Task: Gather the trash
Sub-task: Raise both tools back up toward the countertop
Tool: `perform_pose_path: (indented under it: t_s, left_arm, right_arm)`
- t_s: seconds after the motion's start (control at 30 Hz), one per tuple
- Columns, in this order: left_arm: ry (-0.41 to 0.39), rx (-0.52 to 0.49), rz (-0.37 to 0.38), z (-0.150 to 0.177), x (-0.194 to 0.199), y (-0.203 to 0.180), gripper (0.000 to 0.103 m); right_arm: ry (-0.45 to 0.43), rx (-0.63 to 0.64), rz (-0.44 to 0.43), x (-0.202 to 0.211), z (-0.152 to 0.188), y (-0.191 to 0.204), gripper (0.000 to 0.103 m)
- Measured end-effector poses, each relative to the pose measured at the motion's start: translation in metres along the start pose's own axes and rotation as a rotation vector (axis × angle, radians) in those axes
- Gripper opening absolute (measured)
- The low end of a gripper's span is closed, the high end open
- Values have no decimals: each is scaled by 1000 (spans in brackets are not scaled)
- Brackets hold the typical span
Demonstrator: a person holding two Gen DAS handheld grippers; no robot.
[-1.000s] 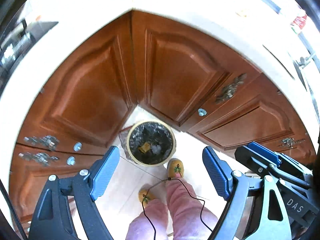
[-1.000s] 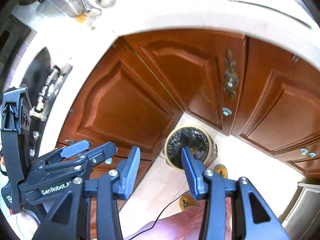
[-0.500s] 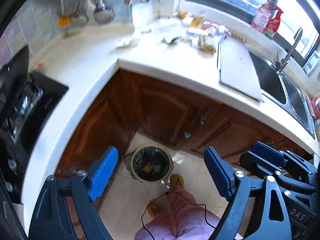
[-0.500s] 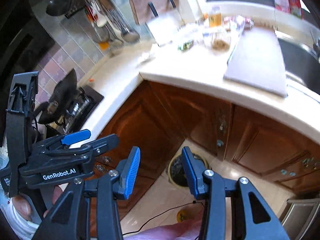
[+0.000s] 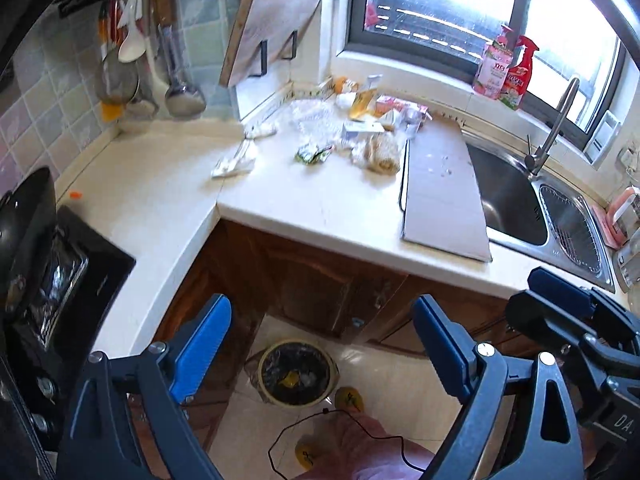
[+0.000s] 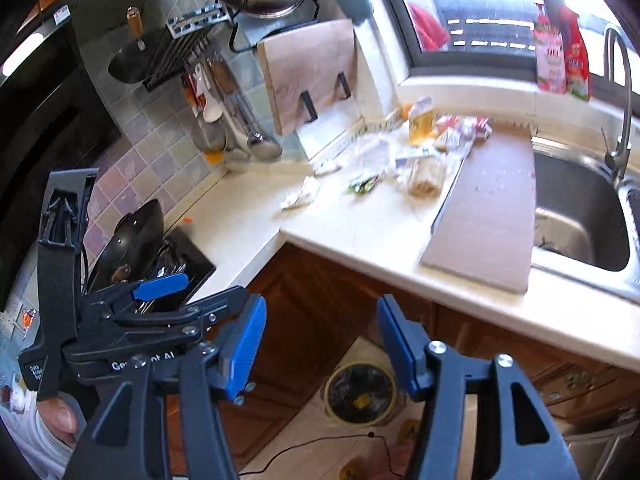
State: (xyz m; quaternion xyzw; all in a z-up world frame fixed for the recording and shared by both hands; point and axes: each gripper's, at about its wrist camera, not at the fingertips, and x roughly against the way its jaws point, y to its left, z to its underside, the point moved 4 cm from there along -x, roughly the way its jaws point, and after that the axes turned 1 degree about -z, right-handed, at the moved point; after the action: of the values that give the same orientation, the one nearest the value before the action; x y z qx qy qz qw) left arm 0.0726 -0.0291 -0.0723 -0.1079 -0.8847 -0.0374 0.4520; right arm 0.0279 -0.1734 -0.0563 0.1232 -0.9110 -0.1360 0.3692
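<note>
Hovering over the counter (image 5: 328, 204), I had both claws empty: left claw (image 5: 322, 344) spread wide, right claw (image 6: 322, 344) just been opening, nothing between. Trash pile (image 5: 356, 132) sat at the back corner near the window; bin (image 5: 296, 372) on the floor below. Risks I judged: thin wrappers slipping out, the small bottle (image 5: 362, 104) tipping, scraps dropping short of the bin.

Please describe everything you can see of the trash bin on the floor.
The trash bin is round, with a pale yellowish rim and a dark liner bag. It stands upright and open on the light floor tiles, in the corner before the brown cabinet doors. A yellow scrap lies inside. Neither gripper touches it.
</note>
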Motion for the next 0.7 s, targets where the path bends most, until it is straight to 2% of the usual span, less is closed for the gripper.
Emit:
perform_pose_path:
  t_s: [0.23, 0.33, 0.5, 0.7]
  left_arm:
    - [-32, -23, 11, -41, -6, -13, 96]
    - [-59, -38, 6, -63, -10, -18, 100]
    - [-94, -44, -20, -102, -24, -20, 101]
    - [-97, -9, -75, -144, -59, -1, 101]
  right_arm:
    - [-19, 29, 91, -7, -42, -16, 58]
    - [-23, 31, 94, -11, -62, -25, 58]
    - [-19, 43, 101, -26, -96, -41, 58]
    - [43, 3, 52, -68, -133, -68, 58]
